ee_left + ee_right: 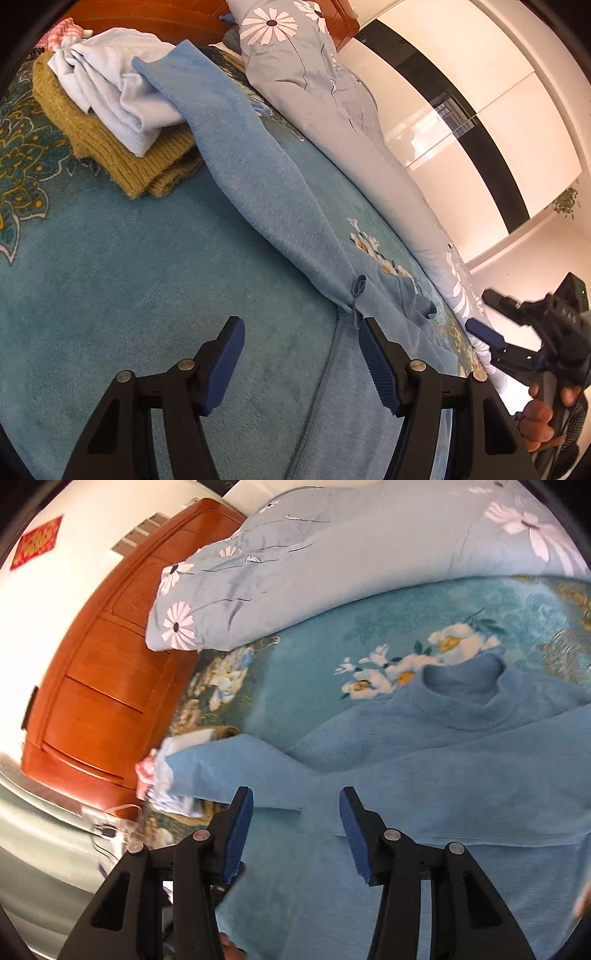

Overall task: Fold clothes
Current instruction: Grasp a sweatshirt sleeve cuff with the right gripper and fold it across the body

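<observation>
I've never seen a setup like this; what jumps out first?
A blue sweater sprawls across the teal flowered bedspread, one sleeve stretched toward a folded mustard knit under pale clothes. Two black grippers, left gripper and right gripper, hover over it, jaws open.

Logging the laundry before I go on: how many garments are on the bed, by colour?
Blue top: 1
Mustard knit: 1
Pale blue-white garment: 1
Pink-and-white patterned piece, half hidden: 1
Total: 4 visible; more may lie under the pile.
</observation>
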Tool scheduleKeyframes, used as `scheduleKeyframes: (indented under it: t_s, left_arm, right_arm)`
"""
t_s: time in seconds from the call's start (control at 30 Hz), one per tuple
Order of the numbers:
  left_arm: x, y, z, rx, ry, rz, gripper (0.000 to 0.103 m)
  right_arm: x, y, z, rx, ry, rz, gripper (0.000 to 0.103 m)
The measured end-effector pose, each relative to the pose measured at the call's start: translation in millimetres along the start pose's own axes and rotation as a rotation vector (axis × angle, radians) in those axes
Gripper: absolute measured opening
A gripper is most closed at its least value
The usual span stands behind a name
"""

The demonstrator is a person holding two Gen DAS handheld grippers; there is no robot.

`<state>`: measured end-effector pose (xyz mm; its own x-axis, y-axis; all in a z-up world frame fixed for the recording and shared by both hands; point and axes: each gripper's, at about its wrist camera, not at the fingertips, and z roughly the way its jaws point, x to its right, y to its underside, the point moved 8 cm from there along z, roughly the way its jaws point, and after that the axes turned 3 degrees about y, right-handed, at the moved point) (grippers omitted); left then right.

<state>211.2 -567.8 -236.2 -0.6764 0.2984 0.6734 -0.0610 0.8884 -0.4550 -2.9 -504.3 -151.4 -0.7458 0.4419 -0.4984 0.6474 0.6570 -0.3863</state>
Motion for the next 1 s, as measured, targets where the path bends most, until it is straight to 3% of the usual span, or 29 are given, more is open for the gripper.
scheduleKeyframes:
  t_s: [0.07,0.3,0.5,0.53,0.63,0.73,0.8,0.9,1.0]
  left_arm:
    - [0.9,2.1,2.6,-0.007,-0.008,-0.002,0.068]
    - [-1.4,-1.0,-4.7,0.024,-0.035,0.005,0.068]
    - [-3.6,-1.6,-5.9,0.007,-0.016,-0.003,0.068]
    - [-3.0,-1.5,-6.6,0.008,-0.011,-0.002,0.068]
    - [-2.2,-1.6,-7.4,0.009,-0.001,-0.004,0.068]
    - [-4.8,-1.5,-6.7,0.000,0.013,-0.023,0.068]
    - [-6.9,-2.2,-7.0,-0.001,0.021,-0.040,0.068]
    - [-7.7,-3.2,-8.7,0.004,0.033,-0.055,0.068]
    - [-8.1,-2.8,-9.6,0.002,0.040,-0.060,0.068]
  right_arm:
    - [11.4,14.6,8.3,-0.026,0.096,-0.071,0.050]
    - [-5.8,53.9,76.3,-0.135,0.202,-0.385,0.050]
    - [-17.3,57.4,107.5,-0.098,0.382,-0.685,0.050]
    - [-17.1,56.8,108.0,-0.091,0.386,-0.690,0.045]
    - [-13.9,54.1,107.4,-0.103,0.344,-0.623,0.009]
    - [-9.4,45.8,98.8,-0.123,0.282,-0.537,0.007]
    - [-5.2,27.7,78.0,-0.080,0.255,-0.471,0.007]
    - [-1.5,-20.4,20.4,0.123,0.216,-0.319,0.007]
    - [-14.9,-52.8,-20.3,0.305,0.200,-0.258,0.007]
